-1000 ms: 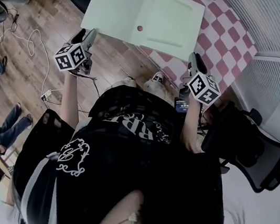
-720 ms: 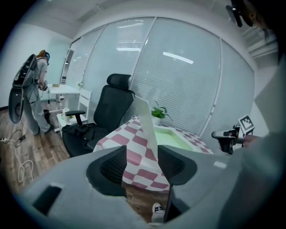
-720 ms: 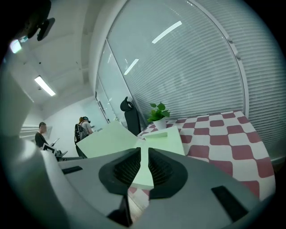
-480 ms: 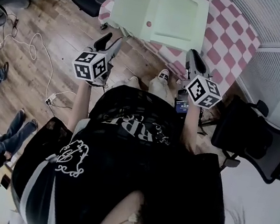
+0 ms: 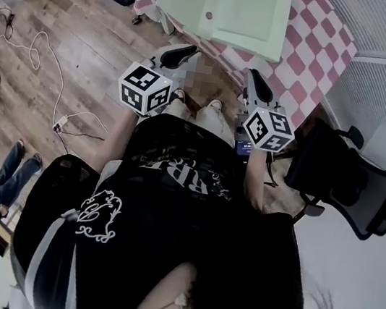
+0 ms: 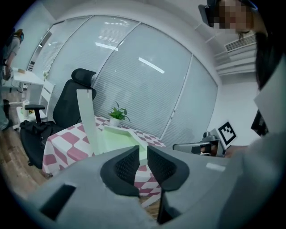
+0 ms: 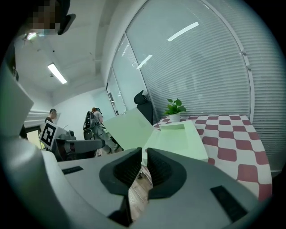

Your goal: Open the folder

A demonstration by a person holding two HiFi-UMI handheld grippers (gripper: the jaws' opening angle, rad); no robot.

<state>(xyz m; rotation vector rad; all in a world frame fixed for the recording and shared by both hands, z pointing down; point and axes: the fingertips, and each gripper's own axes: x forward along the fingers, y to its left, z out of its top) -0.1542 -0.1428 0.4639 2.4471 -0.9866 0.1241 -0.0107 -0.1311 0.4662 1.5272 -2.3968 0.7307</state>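
The folder [image 5: 246, 12] is found ahead of both tools, past their tips and well apart from either; it rests on the checked table [image 5: 320, 54], already parted into two leaves. From the left gripper [image 6: 143, 150] it lies ahead and a little to the left; its raised cover [image 6: 87, 120] is seen almost edge-on, standing up from the base leaf. From the right gripper [image 7: 144, 152] the flat leaf lies almost straight ahead, with the cover tilted up on its left. The fold between the leaves runs away from the person, roughly along the line in which both tools point; the long edges are therefore met end-on rather than broadside.

The left gripper's jaws have just been closing and are drawn nearly together, with only a slit left and nothing between the pads. The right gripper's jaws are likewise held nearly together on nothing.

The cover is nearer the left gripper and the flat leaf nearer the right. The opening is judged done or all but done. Should the cover need laying flatter, it would fall to the left side, and the jaws would have to be parted again first.
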